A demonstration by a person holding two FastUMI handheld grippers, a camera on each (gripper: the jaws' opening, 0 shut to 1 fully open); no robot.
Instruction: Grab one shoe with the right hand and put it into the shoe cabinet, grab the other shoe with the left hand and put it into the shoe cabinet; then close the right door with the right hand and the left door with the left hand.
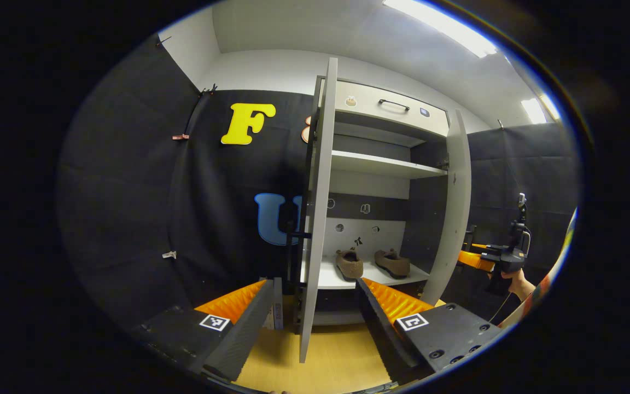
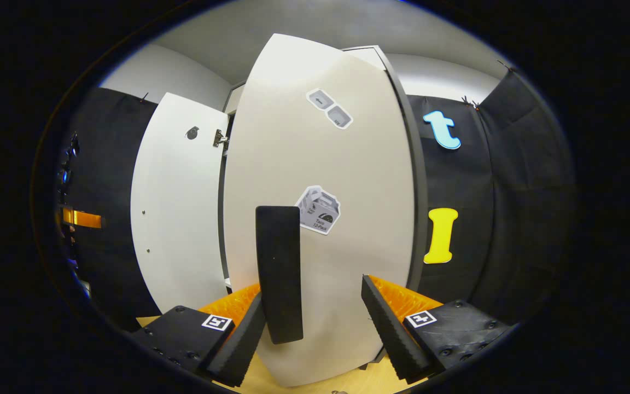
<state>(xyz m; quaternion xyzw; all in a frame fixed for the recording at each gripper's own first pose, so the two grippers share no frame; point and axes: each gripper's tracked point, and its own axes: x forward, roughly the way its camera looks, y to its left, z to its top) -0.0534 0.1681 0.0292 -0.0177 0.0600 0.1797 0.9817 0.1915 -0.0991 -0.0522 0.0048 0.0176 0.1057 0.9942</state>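
Two brown shoes (image 1: 349, 264) (image 1: 392, 262) rest side by side on the low shelf of the shoe cabinet (image 1: 386, 164), toes toward me. Both doors stand open. The left door (image 1: 318, 208) is edge-on between the fingers of my open left gripper (image 1: 313, 287), with its black handle (image 1: 296, 236) on the outer side. In the right gripper view the right door (image 2: 348, 180) looms close, its black handle (image 2: 278, 273) standing between the fingers of my open right gripper (image 2: 313, 298), nearer the left finger. A hand holds the right gripper (image 1: 498, 257) beside the right door (image 1: 454, 208).
Upper shelves (image 1: 386, 164) and a top drawer with a handle (image 1: 394, 104) sit above the shoes. Black cloth walls close in on both sides. The floor (image 1: 337, 355) is pale wood. The left door (image 2: 178, 208) and the other gripper (image 2: 80, 218) appear at the left of the right gripper view.
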